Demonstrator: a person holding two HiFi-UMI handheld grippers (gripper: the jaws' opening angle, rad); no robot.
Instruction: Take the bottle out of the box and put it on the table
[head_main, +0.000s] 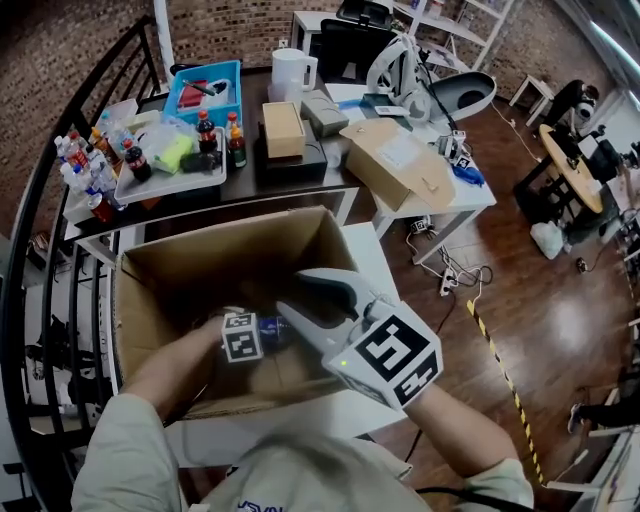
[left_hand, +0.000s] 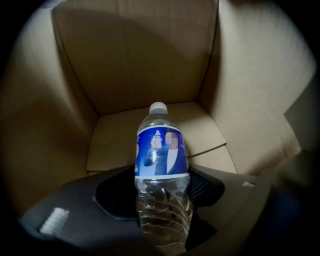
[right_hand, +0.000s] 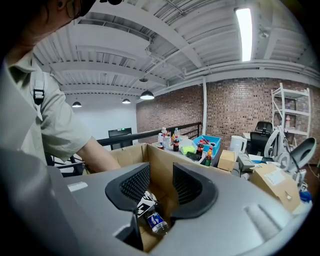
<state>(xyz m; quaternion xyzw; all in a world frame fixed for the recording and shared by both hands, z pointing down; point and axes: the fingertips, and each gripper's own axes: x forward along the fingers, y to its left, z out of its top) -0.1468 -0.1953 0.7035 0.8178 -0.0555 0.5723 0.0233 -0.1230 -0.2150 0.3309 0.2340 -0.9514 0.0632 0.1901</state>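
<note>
A clear plastic bottle (left_hand: 161, 150) with a blue label and white cap lies inside the open cardboard box (left_hand: 135, 65), cap pointing away from me. My left gripper (left_hand: 162, 192) reaches steeply down into the box, its dark pads pressed against both sides of the bottle's lower body. In the head view the bottle (head_main: 275, 328) shows low in the box (head_main: 150, 265) beside the left gripper (head_main: 262, 332). My right gripper (head_main: 292, 290) hovers over the box's near right side, jaws apart and empty. Through its gap (right_hand: 161, 187) I see the bottle (right_hand: 156, 220) far below.
The box stands on a white table (head_main: 375, 260). Behind it a dark table holds a tray of soda bottles (head_main: 170, 160), a blue bin (head_main: 205, 90), a white jug (head_main: 290, 72) and small cardboard boxes (head_main: 283, 128). A black railing (head_main: 30, 250) runs along the left.
</note>
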